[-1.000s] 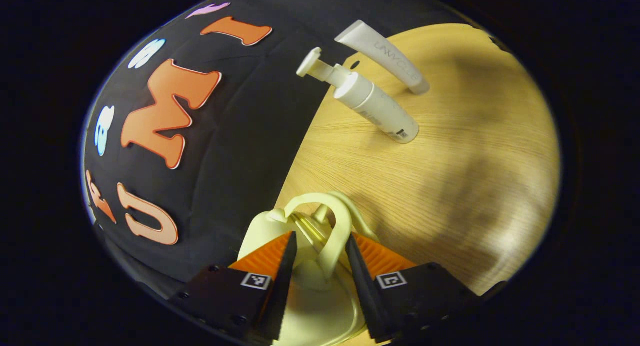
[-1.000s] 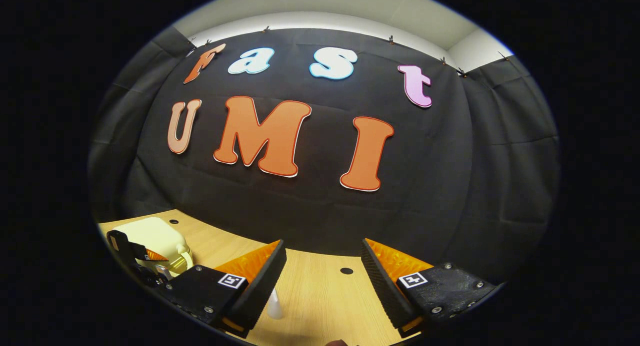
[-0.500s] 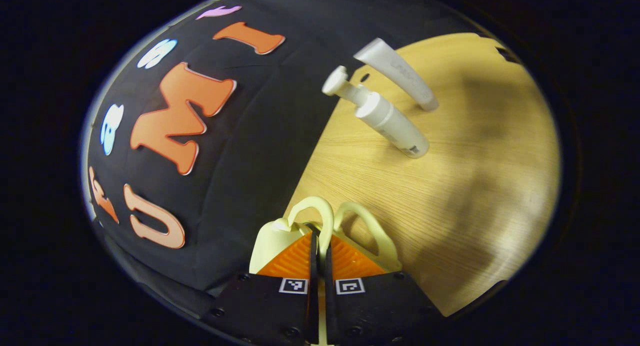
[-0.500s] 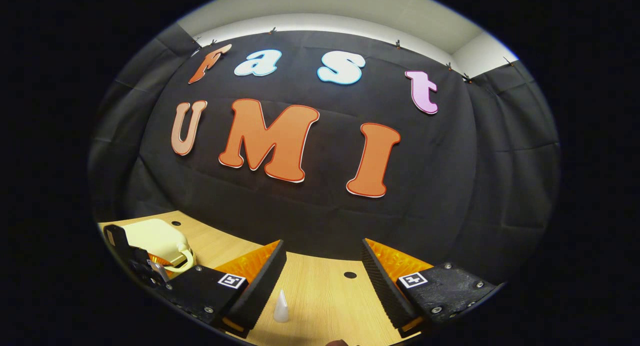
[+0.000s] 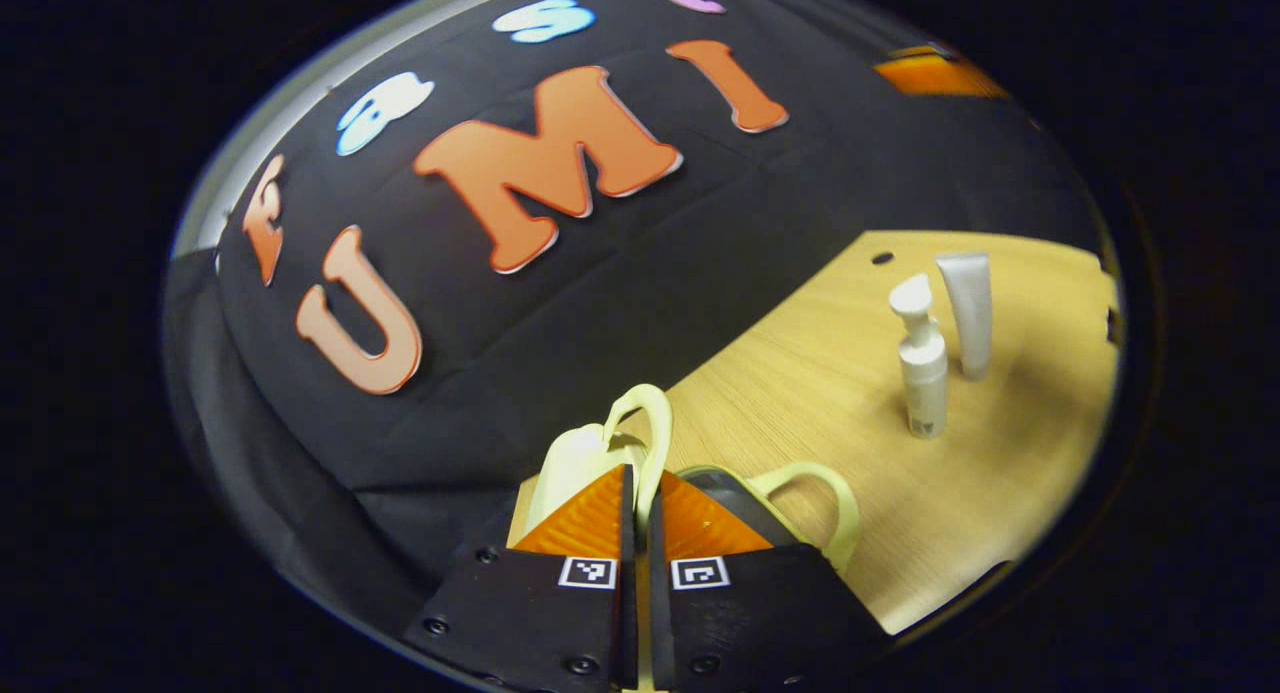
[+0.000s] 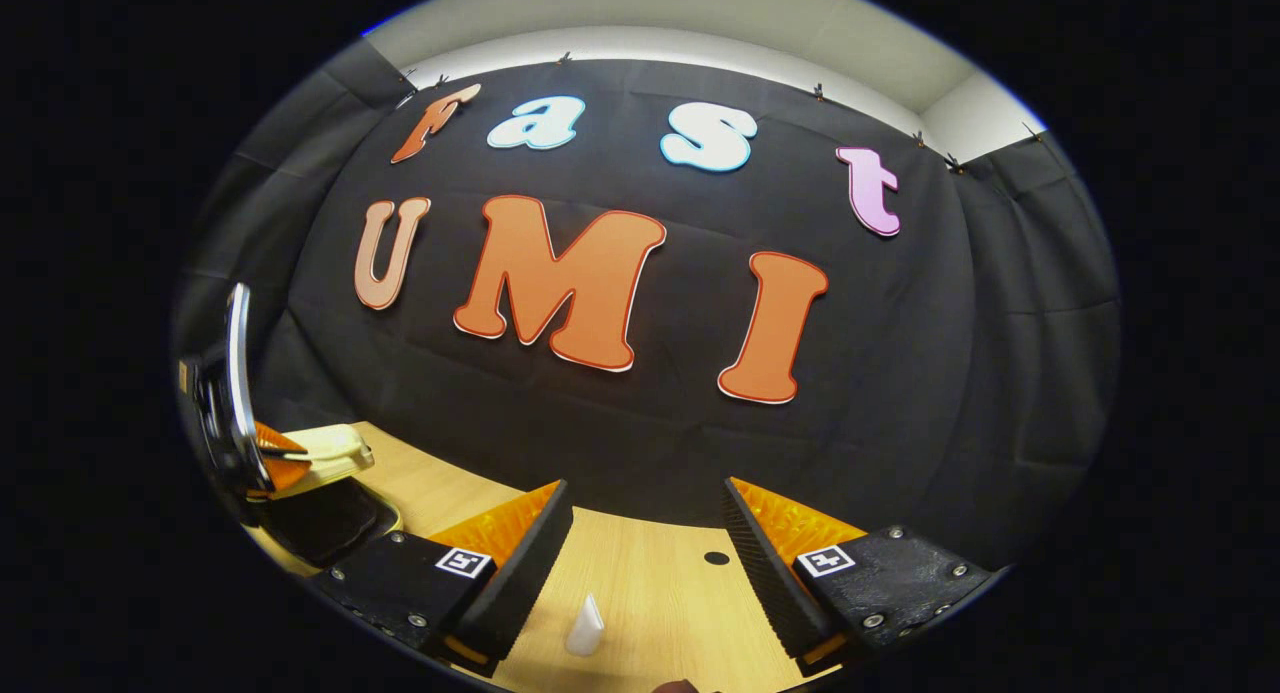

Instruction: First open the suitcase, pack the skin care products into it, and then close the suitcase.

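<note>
Left gripper view: left gripper (image 5: 636, 493) has its fingers pinched together on the pale-yellow loop handle (image 5: 650, 433) of the suitcase lid (image 5: 575, 468), which is raised off the base. A second handle (image 5: 815, 498) arcs just right of the fingers, with the dark lining (image 5: 735, 503) of the opened case showing beside it. Ahead and to the right on the wood-grain table (image 5: 800, 393): a white pump bottle (image 5: 922, 358) standing upright and a white squeeze tube (image 5: 968, 308) just beside it, apart from the case.

Right gripper view: right gripper (image 6: 645, 548) has its fingers spread wide with nothing between them, hovering over the table (image 6: 660, 593). A small white cone-shaped tip (image 6: 585, 625) sits low between the fingers; can't tell what it belongs to. Far left of that tool, the other gripper (image 6: 270, 453) is seen side-on, clamped on the lid edge, with the suitcase (image 6: 325, 513) open and its dark interior facing up. Shell looks smooth hard plastic with rounded corners.
</note>
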The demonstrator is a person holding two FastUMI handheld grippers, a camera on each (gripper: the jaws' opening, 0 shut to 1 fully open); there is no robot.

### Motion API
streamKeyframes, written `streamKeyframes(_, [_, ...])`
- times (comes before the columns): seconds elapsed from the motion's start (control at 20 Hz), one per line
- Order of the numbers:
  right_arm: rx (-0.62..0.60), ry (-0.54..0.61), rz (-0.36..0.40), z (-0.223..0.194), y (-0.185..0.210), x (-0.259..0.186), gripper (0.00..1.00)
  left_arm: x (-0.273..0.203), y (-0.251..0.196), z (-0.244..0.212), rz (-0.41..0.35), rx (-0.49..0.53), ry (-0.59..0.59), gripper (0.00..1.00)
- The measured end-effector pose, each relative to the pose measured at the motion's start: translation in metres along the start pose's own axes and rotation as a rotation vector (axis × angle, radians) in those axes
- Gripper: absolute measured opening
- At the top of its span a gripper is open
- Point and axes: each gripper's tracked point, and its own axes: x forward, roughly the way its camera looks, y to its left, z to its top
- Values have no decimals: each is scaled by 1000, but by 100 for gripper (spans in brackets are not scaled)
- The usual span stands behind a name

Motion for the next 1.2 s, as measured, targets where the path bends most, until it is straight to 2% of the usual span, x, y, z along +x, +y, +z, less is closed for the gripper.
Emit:
streamKeyframes(0.4, [5, -8, 35, 8, 39, 22, 93, -13, 83, -13, 181, -188, -3, 6])
streamKeyframes(0.45, [6, -9, 43, 9, 46, 23, 96, -13, 91, -16, 195, -208, 3, 6])
streamKeyframes(0.7, [5, -5, 75, 12, 85, 33, 95, -18, 146, -45, 283, -296, 22, 6])
streamKeyframes(0.95, [5, 1, 91, 18, 122, 41, 95, -13, 195, -82, 317, -387, 49, 6])
streamKeyframes(1.2, [-14, 17, 101, 20, 155, 47, 95, -9, 209, -120, 341, -548, 88, 6])
